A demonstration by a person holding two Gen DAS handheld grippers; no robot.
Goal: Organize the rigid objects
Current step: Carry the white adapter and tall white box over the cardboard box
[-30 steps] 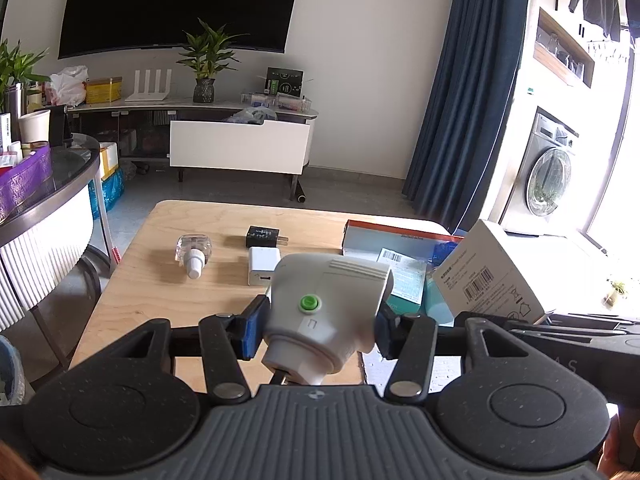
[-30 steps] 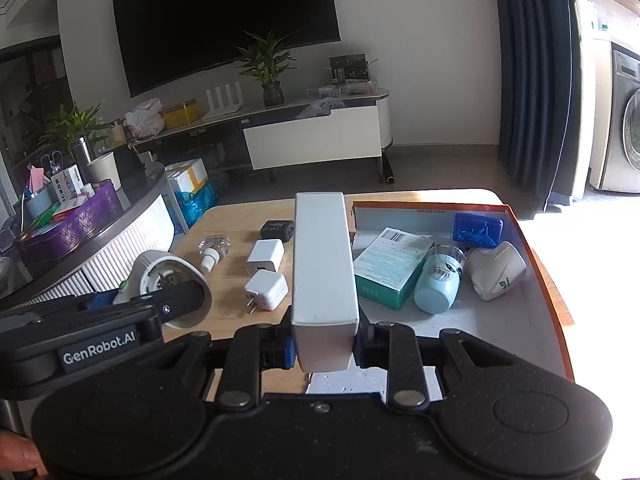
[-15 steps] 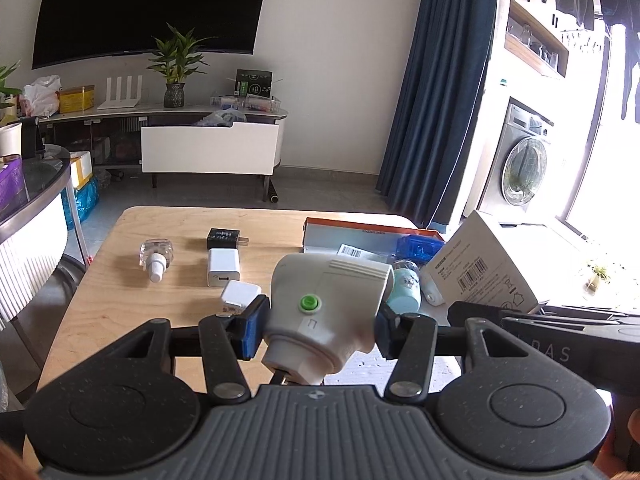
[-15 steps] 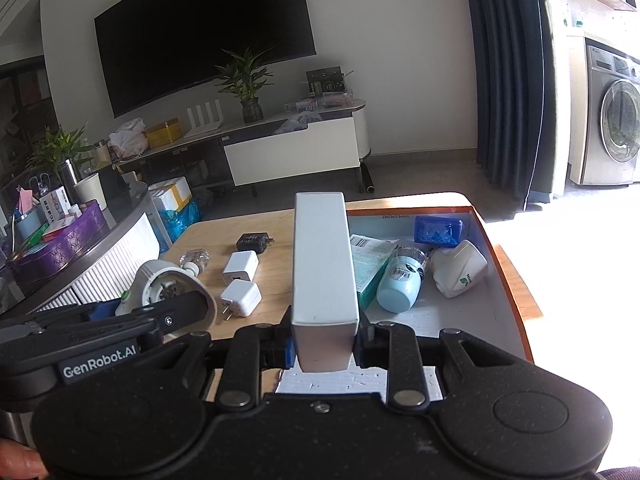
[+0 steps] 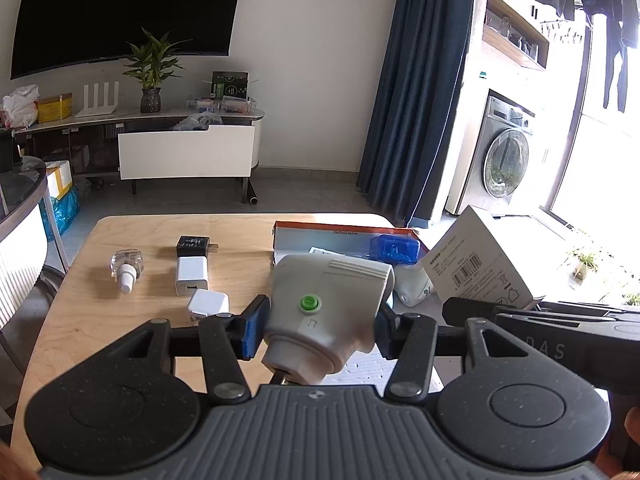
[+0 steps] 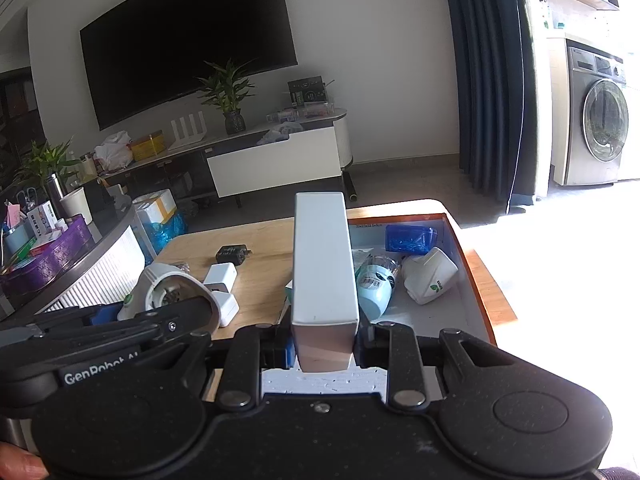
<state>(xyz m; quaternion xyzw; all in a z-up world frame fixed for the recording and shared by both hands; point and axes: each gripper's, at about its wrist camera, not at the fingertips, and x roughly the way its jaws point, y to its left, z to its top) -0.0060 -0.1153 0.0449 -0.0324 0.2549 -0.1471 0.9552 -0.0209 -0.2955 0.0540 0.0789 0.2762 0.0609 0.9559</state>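
My left gripper (image 5: pixel 318 330) is shut on a white plug-in device with a green button (image 5: pixel 326 312), held above the near part of the wooden table (image 5: pixel 80 320). My right gripper (image 6: pixel 324 346) is shut on a long white box (image 6: pixel 323 264), held over the near end of the orange-rimmed tray (image 6: pixel 478 280). In the tray lie a blue case (image 6: pixel 410 238), a pale blue bottle (image 6: pixel 374 290) and a white plug-shaped device (image 6: pixel 430 276). The box also shows at the right of the left wrist view (image 5: pixel 486 260), and the left gripper's device shows at the left of the right wrist view (image 6: pixel 172 290).
On the table left of the tray lie a clear small bottle (image 5: pixel 126 266), a black charger (image 5: pixel 194 246) and two white chargers (image 5: pixel 192 276) (image 5: pixel 208 304). A curved counter with a purple bin (image 6: pixel 52 256) stands left. A TV stand (image 5: pixel 188 152) lies beyond the table.
Both grippers have shifted to the right over the table, keeping their grips. The tray and its contents now sit more centrally ahead; the chargers and bottle have slid left in view.
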